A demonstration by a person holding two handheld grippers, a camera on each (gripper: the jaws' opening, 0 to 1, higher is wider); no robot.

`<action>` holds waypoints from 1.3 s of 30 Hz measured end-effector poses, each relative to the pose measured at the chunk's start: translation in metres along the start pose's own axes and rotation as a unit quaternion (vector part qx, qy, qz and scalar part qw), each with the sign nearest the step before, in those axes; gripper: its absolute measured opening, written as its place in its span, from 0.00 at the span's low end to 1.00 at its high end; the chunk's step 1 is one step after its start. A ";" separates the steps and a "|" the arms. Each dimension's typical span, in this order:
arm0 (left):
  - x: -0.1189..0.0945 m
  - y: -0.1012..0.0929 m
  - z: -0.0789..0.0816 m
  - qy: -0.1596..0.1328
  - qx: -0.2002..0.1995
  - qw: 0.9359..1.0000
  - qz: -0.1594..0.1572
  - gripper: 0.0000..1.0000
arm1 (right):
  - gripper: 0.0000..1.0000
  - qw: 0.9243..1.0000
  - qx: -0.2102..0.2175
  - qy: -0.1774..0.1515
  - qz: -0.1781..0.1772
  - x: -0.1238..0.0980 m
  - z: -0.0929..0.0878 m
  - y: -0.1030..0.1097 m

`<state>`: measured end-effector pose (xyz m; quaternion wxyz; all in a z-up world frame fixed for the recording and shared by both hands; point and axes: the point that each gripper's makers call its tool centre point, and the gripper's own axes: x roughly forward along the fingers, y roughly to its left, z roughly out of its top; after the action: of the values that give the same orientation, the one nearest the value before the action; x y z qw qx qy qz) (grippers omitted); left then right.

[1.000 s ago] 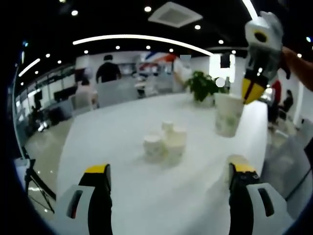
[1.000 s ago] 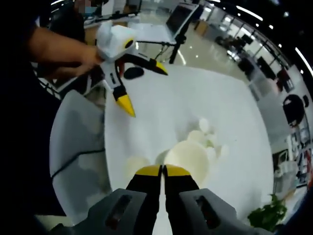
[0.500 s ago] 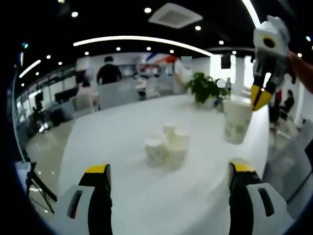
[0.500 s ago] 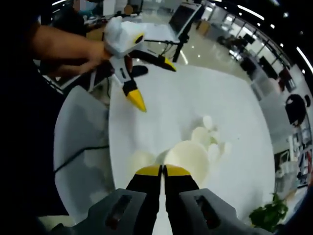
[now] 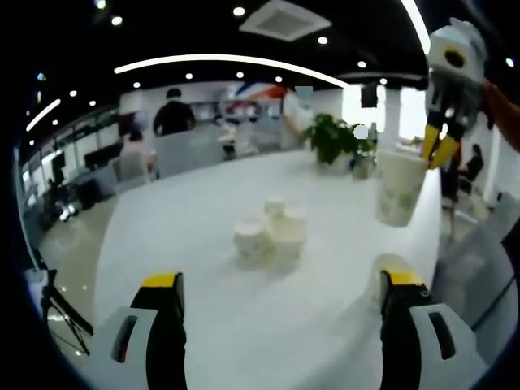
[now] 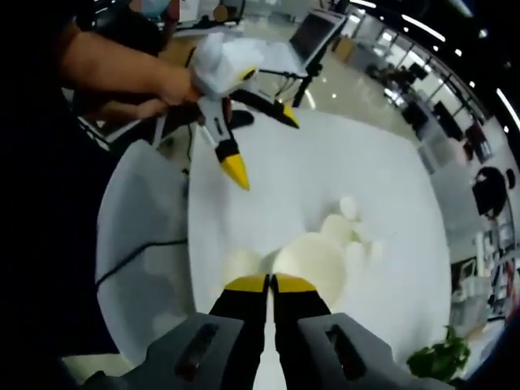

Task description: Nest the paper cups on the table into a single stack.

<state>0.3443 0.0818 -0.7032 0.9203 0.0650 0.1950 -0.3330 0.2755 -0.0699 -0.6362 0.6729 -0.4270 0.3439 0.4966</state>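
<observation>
Paper cups (image 5: 272, 236) stand in a tight cluster near the middle of the white table (image 5: 195, 211), several of them touching one another. In the left gripper view, the left gripper (image 5: 280, 305) is held above the near edge of the table with its two yellow-tipped jaws spread wide and nothing between them. The cluster lies ahead of the jaws, well apart from them.

One further cup, the lifted cup (image 5: 398, 185), hangs in the air above the right edge of the table, roughly upright with its mouth upward. The right gripper (image 5: 439, 150) comes down onto it from above, with its jaws pinching the cup rim between the yellow tips. A potted plant (image 5: 331, 140) stands at the far edge of the table, behind the lifted cup.

In the right gripper view, the right gripper (image 6: 270, 284) looks down on the table (image 6: 357, 154) with its jaws pressed together on the rim of the lifted cup (image 6: 313, 264), whose open mouth faces the camera. The cluster of cups (image 6: 345, 223) shows on the table beyond it. The left gripper (image 6: 264, 146), held by a hand (image 6: 175, 81), enters from the upper left with its jaws spread apart. A laptop (image 6: 313, 32) stands at the far edge of the table.
</observation>
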 end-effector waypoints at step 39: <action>-0.001 -0.009 -0.007 -0.002 -0.015 1.000 -0.005 0.99 | 0.00 1.000 0.002 -0.003 0.020 0.049 -0.023 0.032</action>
<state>0.3355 0.0770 -0.7091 0.9198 0.0493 0.1984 -0.3349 0.2571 -0.0678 -0.6963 0.6647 -0.4173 0.3513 0.5105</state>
